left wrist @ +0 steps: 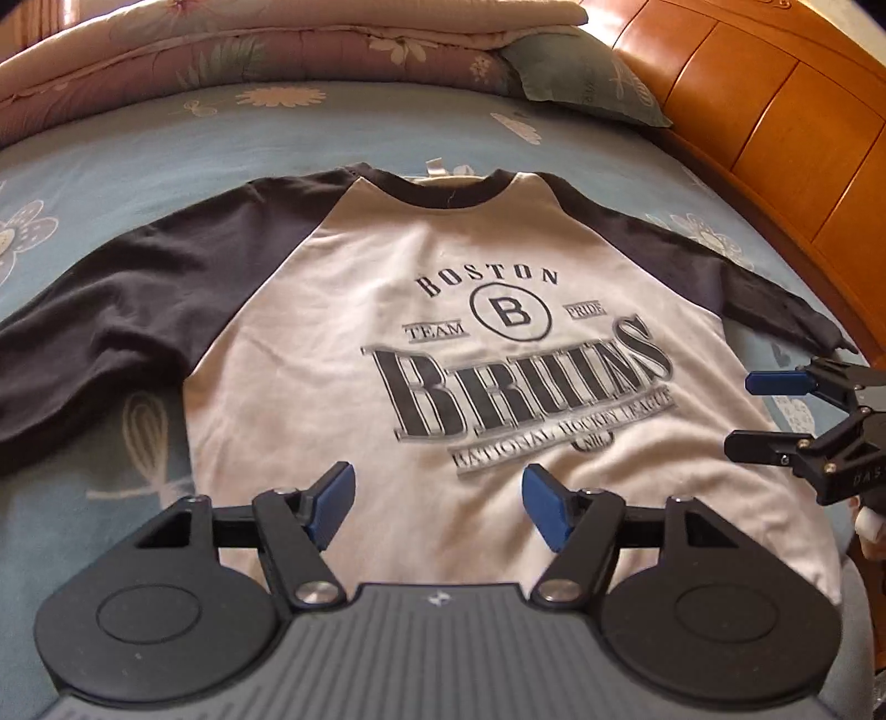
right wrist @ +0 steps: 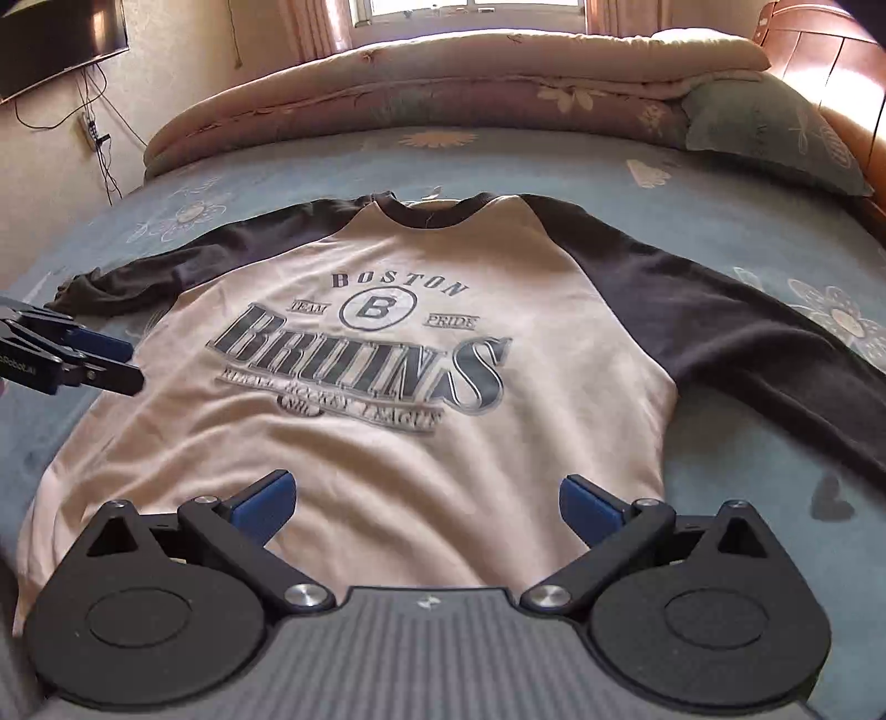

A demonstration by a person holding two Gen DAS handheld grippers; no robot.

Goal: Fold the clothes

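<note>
From the left wrist camera, a long-sleeved shirt (left wrist: 443, 343) lies spread flat, front up, on the blue flowered bed sheet (left wrist: 343, 133). Its body is pale, its sleeves and collar dark, and the chest print reads "Boston Bruins". Both sleeves reach out sideways and slant down toward the near edge of the bed. The left gripper (left wrist: 437, 501) hangs above the lower part of the shirt's body, its blue-padded fingers (left wrist: 332, 501) spread wide with nothing between them. At the right edge of this view the right gripper (left wrist: 747, 412) pokes in over the shirt's side, near the cuff of that sleeve; its two fingers stand apart and hold nothing. Behind the shirt a folded floral quilt (left wrist: 249, 61) runs along the far side of the bed, a green pillow (left wrist: 587, 72) lies beside it, and a wooden headboard (left wrist: 775, 111) curves along the right.

From the right wrist camera, the same shirt (right wrist: 360, 399) fills the middle of the sheet (right wrist: 692, 232), collar away from the lens. The right gripper (right wrist: 423, 507) hovers over the hem area, fingers parted widely and empty. The left gripper (right wrist: 130, 363) enters from the left edge, near the shirt's side and close to the far sleeve's cuff; its fingers show only a narrow gap, and I cannot tell from here how far they are apart. The quilt (right wrist: 443, 83) sits under a bright window (right wrist: 470, 6), the pillow (right wrist: 775, 133) at right, and a dark television (right wrist: 55, 39) hangs on the wall at upper left.
</note>
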